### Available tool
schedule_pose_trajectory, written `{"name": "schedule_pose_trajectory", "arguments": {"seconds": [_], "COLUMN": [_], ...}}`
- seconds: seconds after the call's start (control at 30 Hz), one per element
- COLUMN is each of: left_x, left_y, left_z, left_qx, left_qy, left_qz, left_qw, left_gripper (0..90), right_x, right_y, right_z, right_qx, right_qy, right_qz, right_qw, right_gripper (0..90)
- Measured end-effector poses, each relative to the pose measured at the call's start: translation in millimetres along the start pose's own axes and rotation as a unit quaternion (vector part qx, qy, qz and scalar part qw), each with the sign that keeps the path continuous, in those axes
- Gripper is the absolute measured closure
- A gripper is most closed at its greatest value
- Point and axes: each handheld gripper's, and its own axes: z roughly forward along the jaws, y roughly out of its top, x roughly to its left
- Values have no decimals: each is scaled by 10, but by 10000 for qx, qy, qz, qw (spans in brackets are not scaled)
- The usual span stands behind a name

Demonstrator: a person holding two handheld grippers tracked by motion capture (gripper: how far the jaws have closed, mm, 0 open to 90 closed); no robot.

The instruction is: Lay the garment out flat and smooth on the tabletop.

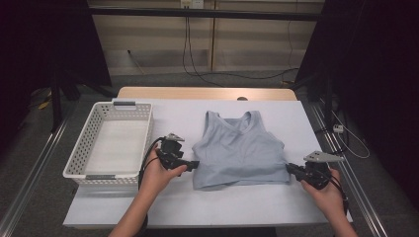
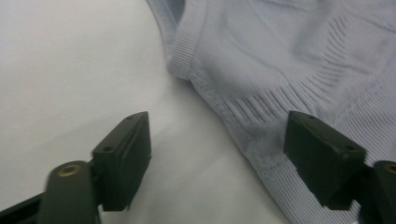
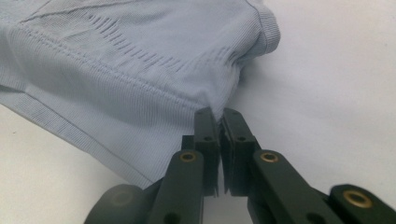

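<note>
The right gripper (image 3: 219, 116) is clamped on the side edge of the pale blue ribbed knit crop top (image 1: 240, 150), lying flat mid-table, the pinched fabric hidden between its pads. The left gripper (image 2: 217, 144) stands apart astride the opposite hem, one jaw over cloth. No readable label shows.

Overhead view; two close tool views

Bright overhead light, dark surroundings, perhaps slightly soft.

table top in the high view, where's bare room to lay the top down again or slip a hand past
Free: the white table cover along the near edge below the light blue crop top, the strip beyond its straps, and the white basket, which looks empty. Crowded: both lower corners of the top, where the left gripper and right gripper sit.
</note>
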Motion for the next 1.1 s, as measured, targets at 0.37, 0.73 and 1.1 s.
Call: {"name": "schedule_pose_trajectory", "arguments": {"seconds": [0.37,0.73,1.1], "left_x": [-53,-117,-138], "left_y": [-42,-41,-36], "left_z": [102,118,138], "left_qx": [141,273,373], "left_qy": [-238,-253,-406], "left_qz": [66,116,3], "left_qw": [9996,9992,9985], "left_gripper": [385,588,798], "right_x": [-38,-62,-48], "right_y": [-92,-101,-109], "right_z": [70,125,131], "right_qx": [59,133,102], "right_qy": [35,36,-5], "right_qz": [162,185,167], "right_qw": [9998,9997,9998], "right_gripper": [850,846,845]}}
